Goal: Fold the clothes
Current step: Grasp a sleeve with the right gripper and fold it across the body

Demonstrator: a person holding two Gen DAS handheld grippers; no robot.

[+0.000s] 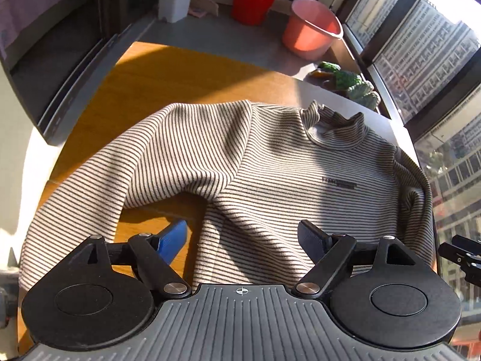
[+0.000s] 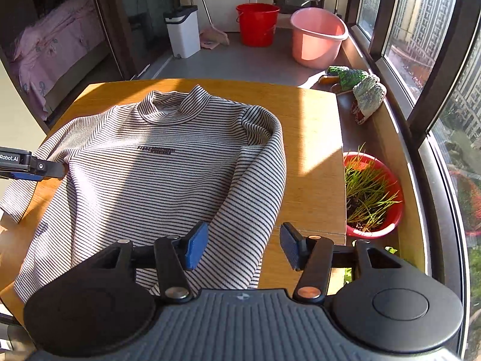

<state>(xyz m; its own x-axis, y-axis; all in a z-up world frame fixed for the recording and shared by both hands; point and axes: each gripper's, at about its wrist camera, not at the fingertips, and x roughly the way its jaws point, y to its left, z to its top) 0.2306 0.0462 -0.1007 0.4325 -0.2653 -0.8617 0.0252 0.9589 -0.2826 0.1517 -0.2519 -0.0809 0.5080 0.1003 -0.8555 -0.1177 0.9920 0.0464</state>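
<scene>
Your striped sweater (image 2: 168,165) lies front-up on the wooden table (image 2: 312,162), collar toward the far edge, with a small dark line of print across the chest that is too fine to read in full. Its sleeve on your right side is doubled back along the body; the sleeve on your left side trails off toward the table's near corner, and its cuff is cut off by the frame edge in both views.

Your left gripper (image 1: 243,240) hovers over the lower hem with its jaws spread wide — nothing is pinched between the blue pads, though the cloth lies beneath them. Your right gripper (image 2: 240,246) also stands released, jaws partly apart, above the folded sleeve's edge, with bare table showing under the outer pad. Whether either pad brushes the fabric you cannot tell from these angles.

The hem nearest you is hidden behind both gripper bodies.

Beyond the table stand a red bucket (image 2: 257,24), a pink basin (image 2: 317,37) and a white bin (image 2: 183,31). A red pot of grass (image 2: 372,195) sits beside the table by the window — only the right wrist view shows it.
</scene>
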